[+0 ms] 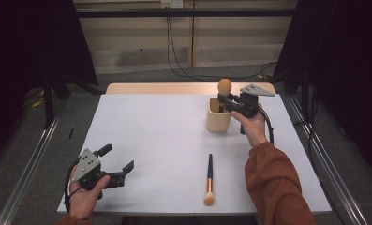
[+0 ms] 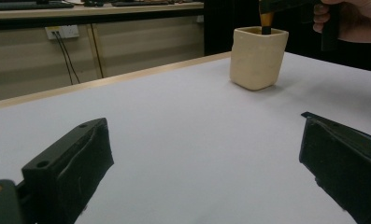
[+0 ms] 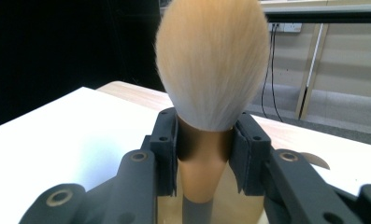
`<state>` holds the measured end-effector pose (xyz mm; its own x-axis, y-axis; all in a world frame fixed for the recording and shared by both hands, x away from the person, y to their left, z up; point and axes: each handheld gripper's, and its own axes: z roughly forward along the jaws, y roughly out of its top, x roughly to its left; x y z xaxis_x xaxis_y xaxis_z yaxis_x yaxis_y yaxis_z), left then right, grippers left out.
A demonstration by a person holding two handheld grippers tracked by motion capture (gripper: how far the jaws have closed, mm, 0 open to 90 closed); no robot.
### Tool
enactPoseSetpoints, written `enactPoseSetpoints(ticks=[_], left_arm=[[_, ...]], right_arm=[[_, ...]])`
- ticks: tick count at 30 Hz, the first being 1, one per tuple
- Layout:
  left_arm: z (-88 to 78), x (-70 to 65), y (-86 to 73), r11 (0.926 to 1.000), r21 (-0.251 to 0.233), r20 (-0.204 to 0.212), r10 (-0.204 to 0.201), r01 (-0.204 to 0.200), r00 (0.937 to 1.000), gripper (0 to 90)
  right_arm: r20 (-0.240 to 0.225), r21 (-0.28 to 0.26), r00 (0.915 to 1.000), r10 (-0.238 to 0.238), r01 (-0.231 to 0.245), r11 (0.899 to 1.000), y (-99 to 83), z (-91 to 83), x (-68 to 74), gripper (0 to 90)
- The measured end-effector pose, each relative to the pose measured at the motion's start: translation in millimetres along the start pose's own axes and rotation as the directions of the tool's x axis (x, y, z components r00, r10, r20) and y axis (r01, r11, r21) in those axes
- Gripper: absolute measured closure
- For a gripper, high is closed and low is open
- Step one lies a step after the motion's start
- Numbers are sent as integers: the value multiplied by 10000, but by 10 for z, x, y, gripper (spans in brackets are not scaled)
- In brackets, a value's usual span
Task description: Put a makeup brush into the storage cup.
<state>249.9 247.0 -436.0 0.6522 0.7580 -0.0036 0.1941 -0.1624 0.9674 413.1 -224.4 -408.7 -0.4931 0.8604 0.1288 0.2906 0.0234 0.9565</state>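
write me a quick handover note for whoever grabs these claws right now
Right claw: shut on the big makeup brush, held upright with its handle down in the cream cup, bristles up.
Left claw: open, holding nothing, at the near left of the table.
Small brush: lying flat on the table, near the front edge, bristles toward you.
Done: big brush is in the cup but not yet released.
Left: let go of it, then probably put the small brush in the cup too.

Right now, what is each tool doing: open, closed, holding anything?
Left tool: open, holding nothing, low over the table.
Right tool: closed on the big makeup brush, upright in the cream cup.
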Motion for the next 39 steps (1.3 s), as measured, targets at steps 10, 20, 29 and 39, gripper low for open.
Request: enactPoseSetpoints(ticks=[10,20,29,39], left_arm=[[14,-7,7,9993,20,54,369,-369,9993,36],[17,-5,7,10000,-75,304,-40,42,9995,35],[12,5,9,9998,-133,141,-137,139,9998,29],[-16,23,18,9996,-84,-147,-285,284,9995,38]], right_arm=[[276,128,9989,375,-378,9992,-41,13,-16,456],[885,-5,9948,510,-512,9987,-38,-32,-19,106],[719,-107,9960,539,-533,9985,-54,-135,1,33],[534,36,9979,370,-372,9993,-155,-342,35,8]])
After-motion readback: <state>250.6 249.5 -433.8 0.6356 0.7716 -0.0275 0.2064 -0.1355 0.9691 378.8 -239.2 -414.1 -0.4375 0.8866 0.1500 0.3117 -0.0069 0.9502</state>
